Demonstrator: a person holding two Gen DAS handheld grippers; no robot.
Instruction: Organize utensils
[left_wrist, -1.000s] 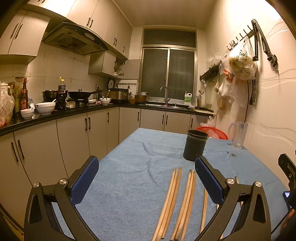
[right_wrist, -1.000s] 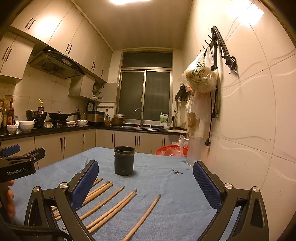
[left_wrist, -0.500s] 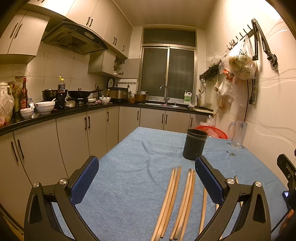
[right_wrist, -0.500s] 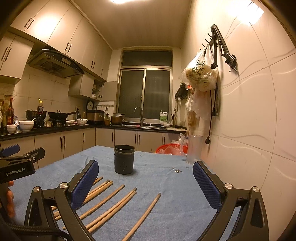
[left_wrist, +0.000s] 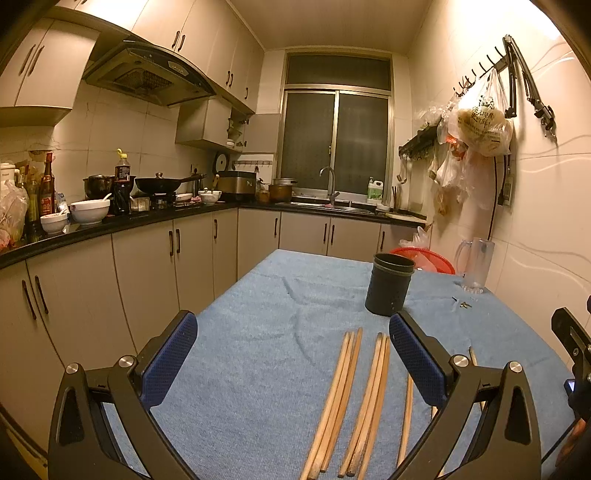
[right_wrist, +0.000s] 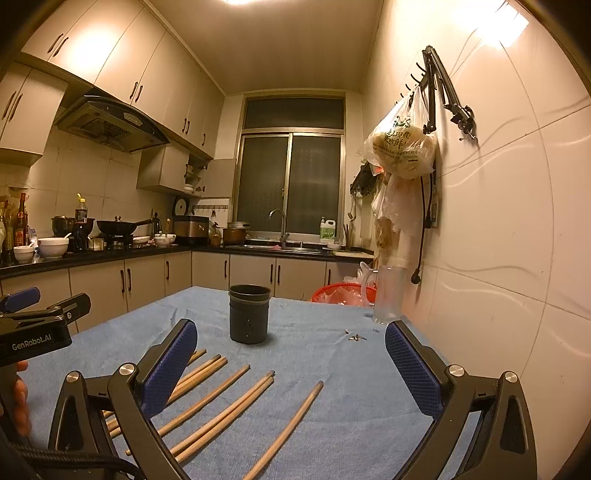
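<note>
Both your left gripper (left_wrist: 291, 354) and right gripper (right_wrist: 290, 360) gape wide, empty, above the chopsticks (right_wrist: 218, 400) along the table's (left_wrist: 258, 317) near edge; the dark holder (right_wrist: 248, 314) stands mid-table.

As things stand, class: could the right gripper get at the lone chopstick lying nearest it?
Probably yes: the right gripper is open, and the lone chopstick lies bare on the blue cloth between its fingers, nothing covering it.

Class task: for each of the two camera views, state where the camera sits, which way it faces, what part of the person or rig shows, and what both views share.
Left wrist: on the left gripper, facing the window across the blue tablecloth; its open blue-padded fingers show.
Right wrist: on the right gripper, facing likewise; open fingers, left gripper and a hand show.
Shared: dark cylindrical holder, wooden chopsticks.
</note>
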